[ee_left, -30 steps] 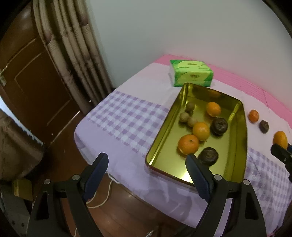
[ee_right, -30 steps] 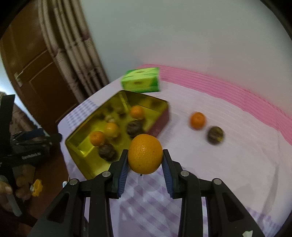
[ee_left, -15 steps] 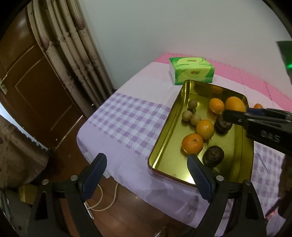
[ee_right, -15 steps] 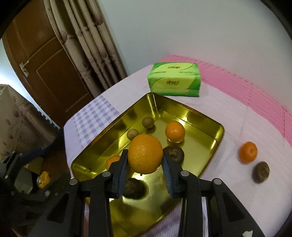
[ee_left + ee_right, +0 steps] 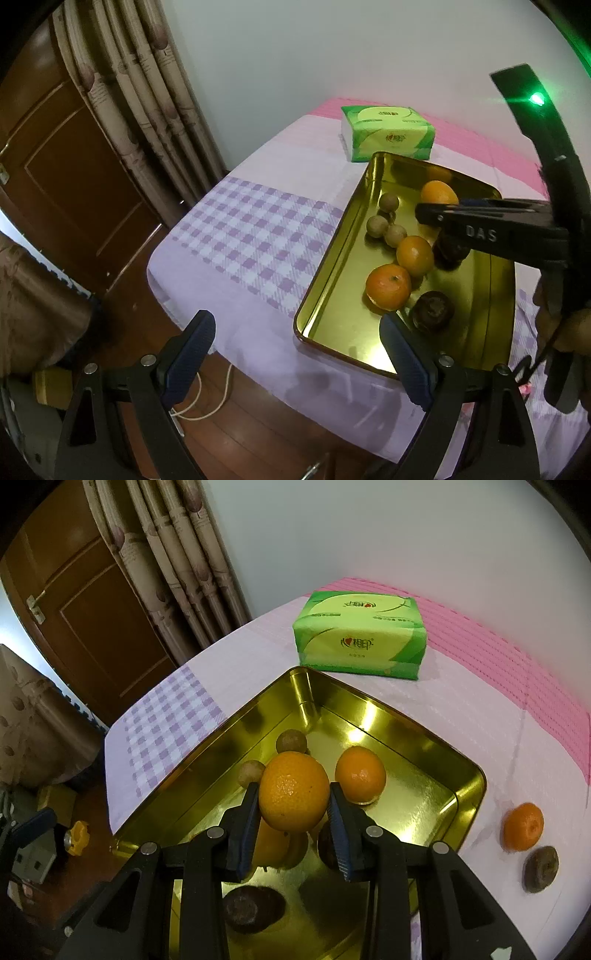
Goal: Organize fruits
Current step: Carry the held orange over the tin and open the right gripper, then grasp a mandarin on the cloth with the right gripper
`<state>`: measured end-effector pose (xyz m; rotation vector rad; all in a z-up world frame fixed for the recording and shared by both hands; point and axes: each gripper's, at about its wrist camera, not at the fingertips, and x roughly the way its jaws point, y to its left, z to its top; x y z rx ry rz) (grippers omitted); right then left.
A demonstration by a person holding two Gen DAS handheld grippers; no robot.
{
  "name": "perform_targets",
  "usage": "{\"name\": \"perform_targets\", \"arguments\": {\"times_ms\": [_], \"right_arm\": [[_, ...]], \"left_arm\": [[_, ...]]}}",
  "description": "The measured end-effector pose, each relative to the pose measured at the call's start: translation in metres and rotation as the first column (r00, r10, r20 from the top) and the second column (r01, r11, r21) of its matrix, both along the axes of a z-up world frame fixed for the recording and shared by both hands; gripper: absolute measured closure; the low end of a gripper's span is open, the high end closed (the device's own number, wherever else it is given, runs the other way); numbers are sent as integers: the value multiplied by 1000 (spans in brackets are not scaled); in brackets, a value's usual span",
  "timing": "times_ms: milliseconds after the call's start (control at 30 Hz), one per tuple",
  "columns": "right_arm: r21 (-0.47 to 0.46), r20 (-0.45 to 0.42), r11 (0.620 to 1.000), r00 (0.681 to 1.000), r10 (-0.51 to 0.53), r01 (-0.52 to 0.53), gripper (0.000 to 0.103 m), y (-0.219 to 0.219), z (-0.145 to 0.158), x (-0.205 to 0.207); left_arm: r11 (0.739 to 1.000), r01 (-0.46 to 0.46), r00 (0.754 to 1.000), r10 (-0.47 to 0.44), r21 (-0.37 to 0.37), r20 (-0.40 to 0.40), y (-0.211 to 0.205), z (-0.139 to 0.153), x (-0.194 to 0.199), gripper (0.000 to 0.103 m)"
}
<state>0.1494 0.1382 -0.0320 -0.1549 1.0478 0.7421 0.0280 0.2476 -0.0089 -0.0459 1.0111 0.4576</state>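
Observation:
A gold metal tray [image 5: 332,258] [image 5: 424,738] on the bed holds oranges, small brown round fruits and dark brown fruits. My right gripper [image 5: 293,801] is shut on an orange [image 5: 293,792] and holds it above the tray's middle; it also shows in the left wrist view [image 5: 436,218], with the orange [image 5: 439,192] behind its tip. My left gripper [image 5: 295,350] is open and empty, off the bed's near corner, just short of the tray's near end. A small orange [image 5: 523,826] and a dark fruit [image 5: 541,868] lie on the sheet right of the tray.
A green tissue pack [image 5: 388,133] [image 5: 360,635] lies beyond the tray's far end. The bed has a purple checked cover [image 5: 251,236]. Curtains [image 5: 147,103] and a brown door [image 5: 62,177] stand to the left. A white cable [image 5: 207,402] lies on the wooden floor.
My right gripper has carried the orange from beside the tray to above its middle, lower and closer to the fruits. My left gripper has barely moved.

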Motion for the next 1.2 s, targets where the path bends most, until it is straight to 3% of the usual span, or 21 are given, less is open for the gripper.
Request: {"name": "perform_targets", "arguments": {"times_ms": [267,533,767,1000,1200], "right_arm": [[12,12,1000,1000,-3,3,68,7,1,4],[117,26,992,998,-48,45,66,-16,24,-7],[189,30,977,995,-100,93,62,-60,31,-41],[158,64,977,986,-155,143,55,-121,21,-82],[151,44,962,970,-238,229,55,-172,12,-85]], "left_arm": [[1000,3,1000,-3,-3,-9,-1,-1,1,12],[1000,10,1000,-10,11,-9,-3,-1,2,12],[999,20,1000,-20,32,-10,-8,-2,1,12],[998,30,1000,-29,54,-11,-15,-2,1,12],[995,43,999,-42,90,-13,-22,-1,0,12]]}}
